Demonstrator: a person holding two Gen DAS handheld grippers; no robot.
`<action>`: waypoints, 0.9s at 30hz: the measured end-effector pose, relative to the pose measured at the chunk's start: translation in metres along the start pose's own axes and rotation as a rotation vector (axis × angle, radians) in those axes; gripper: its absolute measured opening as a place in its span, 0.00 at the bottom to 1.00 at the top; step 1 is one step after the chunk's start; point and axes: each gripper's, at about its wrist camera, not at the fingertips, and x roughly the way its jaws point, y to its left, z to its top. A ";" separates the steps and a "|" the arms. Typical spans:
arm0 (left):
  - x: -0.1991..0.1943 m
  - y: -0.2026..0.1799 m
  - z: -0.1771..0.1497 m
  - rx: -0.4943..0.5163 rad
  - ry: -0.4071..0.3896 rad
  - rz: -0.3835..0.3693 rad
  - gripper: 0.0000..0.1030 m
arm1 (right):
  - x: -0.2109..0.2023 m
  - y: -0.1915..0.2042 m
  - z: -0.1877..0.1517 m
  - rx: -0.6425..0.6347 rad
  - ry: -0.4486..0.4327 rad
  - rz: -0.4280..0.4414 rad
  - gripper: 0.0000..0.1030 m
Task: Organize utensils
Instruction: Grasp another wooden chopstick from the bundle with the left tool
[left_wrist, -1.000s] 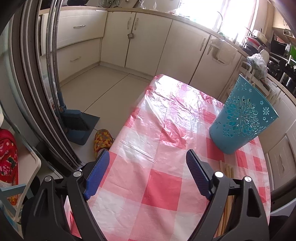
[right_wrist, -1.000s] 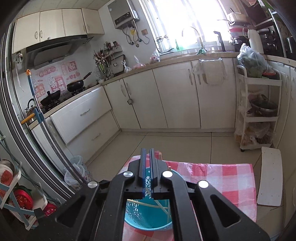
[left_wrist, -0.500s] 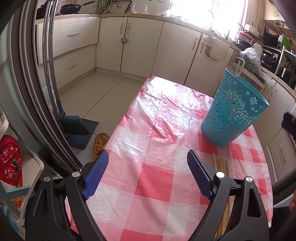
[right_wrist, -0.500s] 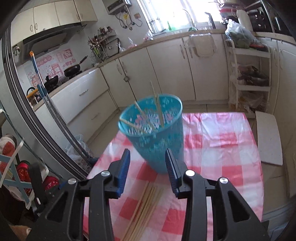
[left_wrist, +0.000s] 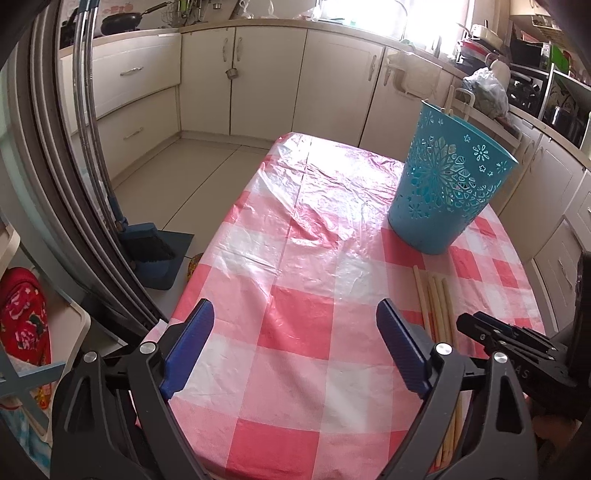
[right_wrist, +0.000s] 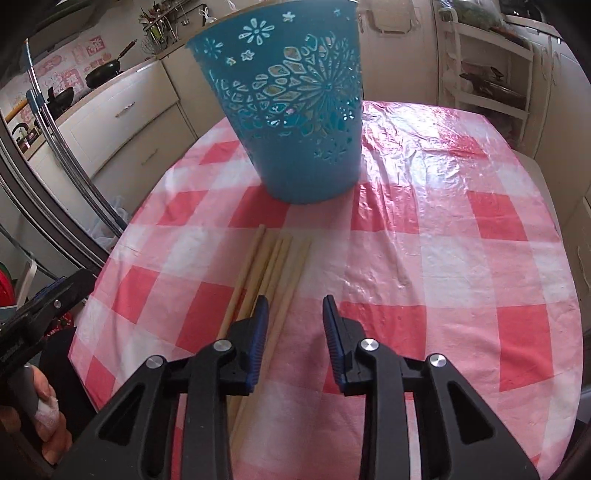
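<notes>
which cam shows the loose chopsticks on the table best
The right wrist view: the chopsticks lie fanned out on the checked cloth before the blue basket. The left wrist view catches only their tips at its right edge, the rest hidden behind the left gripper.

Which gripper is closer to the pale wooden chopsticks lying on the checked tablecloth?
Right. The right gripper hangs just over the wooden chopsticks, jaws closing, gripping nothing yet. The left gripper hangs open beside them, over bare tablecloth.

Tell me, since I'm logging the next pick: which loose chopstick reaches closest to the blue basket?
The leftmost chopstick in the right wrist view: its tip pokes past the other chopsticks toward the blue basket, though it stops short of touching.
</notes>
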 end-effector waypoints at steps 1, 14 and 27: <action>0.001 -0.001 0.000 0.003 0.007 -0.001 0.83 | 0.004 0.001 -0.002 -0.010 0.001 -0.009 0.30; 0.054 -0.069 0.008 0.183 0.136 -0.036 0.87 | -0.007 -0.029 -0.011 -0.083 -0.001 -0.056 0.12; 0.096 -0.103 0.014 0.255 0.200 0.027 0.87 | -0.005 -0.041 -0.010 -0.012 -0.028 0.020 0.13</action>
